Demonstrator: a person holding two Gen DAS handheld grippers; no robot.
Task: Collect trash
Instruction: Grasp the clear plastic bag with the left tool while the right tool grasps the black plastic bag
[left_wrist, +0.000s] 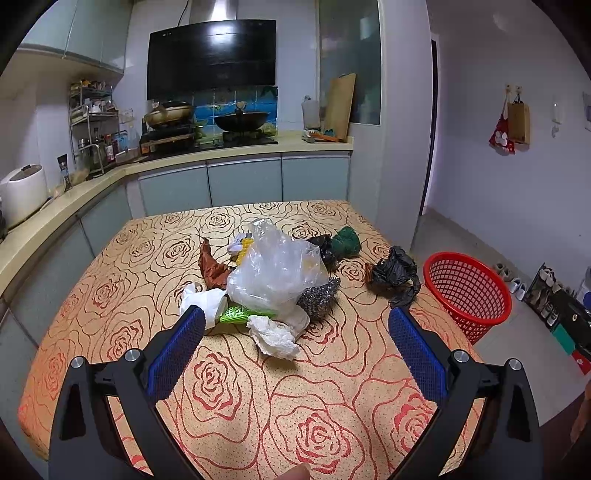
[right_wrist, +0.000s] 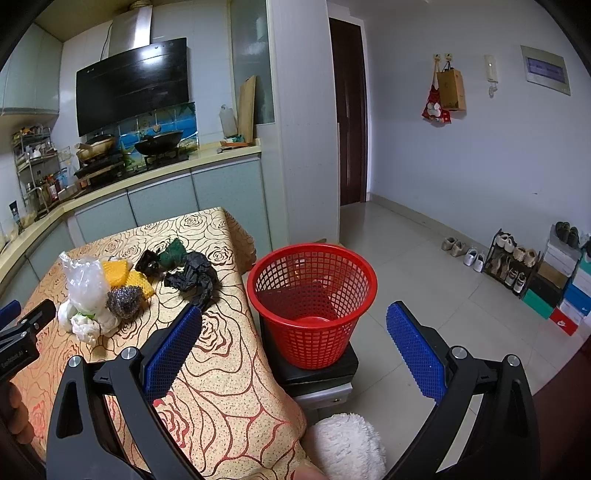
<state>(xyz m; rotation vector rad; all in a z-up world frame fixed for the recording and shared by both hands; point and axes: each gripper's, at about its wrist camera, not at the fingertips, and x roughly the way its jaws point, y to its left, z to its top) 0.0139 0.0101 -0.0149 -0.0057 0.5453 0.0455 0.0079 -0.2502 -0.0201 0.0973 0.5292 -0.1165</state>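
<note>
Kitchen: black range hood (left_wrist: 211, 57) mounted over hob w/ wok (left_wrist: 241, 120); grey-green cabinets (left_wrist: 243, 182); pale tiled floor (right_wrist: 417, 266); shoe rack (right_wrist: 511, 262) set against white wall.

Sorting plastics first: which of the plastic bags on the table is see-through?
The clear plastic bag, puffed up atop the middle pile. The crumpled black bag near the red basket and the smaller black one beside the green wad are opaque.

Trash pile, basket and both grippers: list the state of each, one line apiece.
Left gripper: open, holding nothing.
Right gripper: open, holding nothing.
Red basket: upright on a stool beside the table, looks empty.
Clear plastic bag: crumpled, on top of the pile.
Black bag: crumpled, apart from the pile, near the table edge.
Steel scourer: on the table, against the clear bag.
Paper wad: crumpled, nearest the left gripper.
</note>
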